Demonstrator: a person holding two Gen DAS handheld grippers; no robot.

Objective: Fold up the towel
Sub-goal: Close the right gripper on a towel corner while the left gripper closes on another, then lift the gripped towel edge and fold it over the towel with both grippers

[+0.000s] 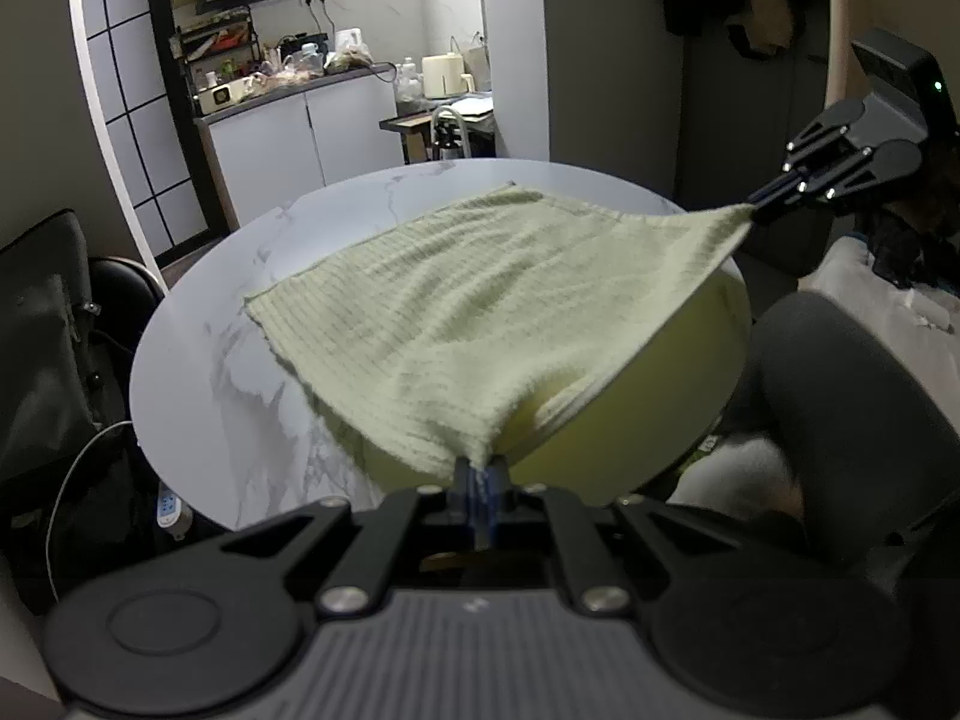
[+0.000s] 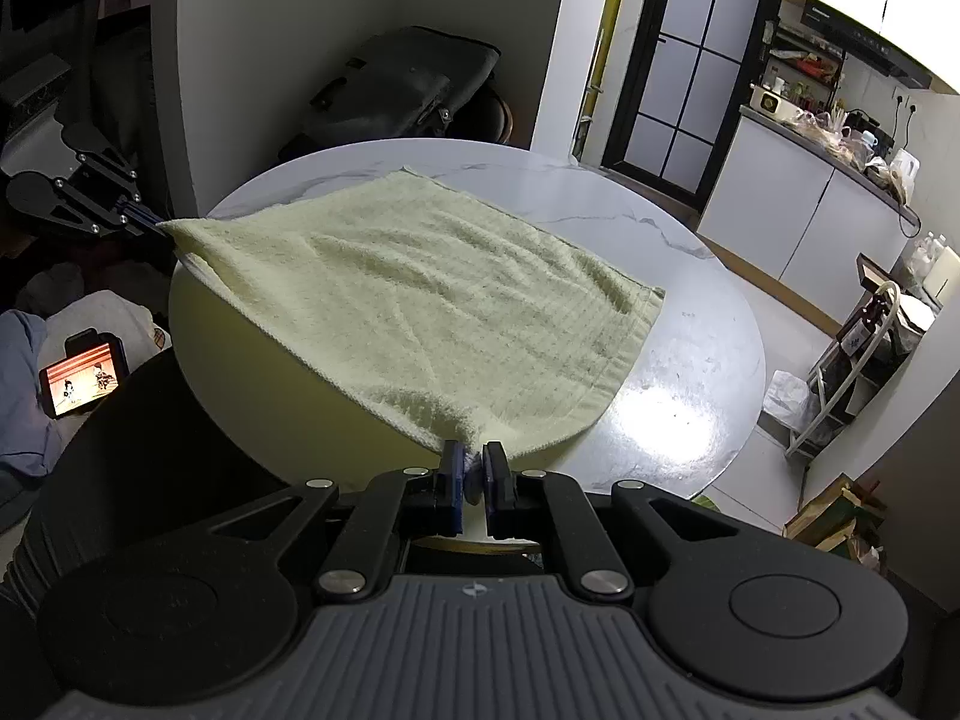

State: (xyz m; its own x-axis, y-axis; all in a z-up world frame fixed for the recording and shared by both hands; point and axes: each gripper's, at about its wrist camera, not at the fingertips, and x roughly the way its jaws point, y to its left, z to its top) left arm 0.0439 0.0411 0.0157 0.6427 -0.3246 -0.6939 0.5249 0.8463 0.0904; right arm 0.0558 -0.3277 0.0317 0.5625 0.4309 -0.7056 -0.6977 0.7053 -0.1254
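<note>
Left wrist view, left to right. Dark bag point(image 1: 42, 324) on a chair, off the tabletop's left edge. Round white marble tabletop point(image 1: 198, 372) carries a pale yellow-green towel point(image 1: 480, 306). Towel's far edge lies flat on the tabletop toward its far rim; the two near corners are lifted clear of the near edge, so the cloth slopes up from the table toward the grippers. Left gripper point(image 1: 480, 471) at bottom centre: fingers pressed together on the towel's near left corner, cloth bunched between the blue pads. Right gripper point(image 1: 757, 210) at upper right, beyond the tabletop's right edge: tips pinching the other near corner, cloth pulled taut into a point there. Kitchen counter point(image 1: 288, 96) in the background.

Right wrist view, left to right. Lit phone screen point(image 2: 84, 381) low at left, off the table. Left gripper seen at upper left, clamped on its corner at the tabletop's left rim. Right gripper's pads nearly closed, a wad of towel corner held between them over the near edge. Bare tabletop to the right of the towel, with glare.
</note>
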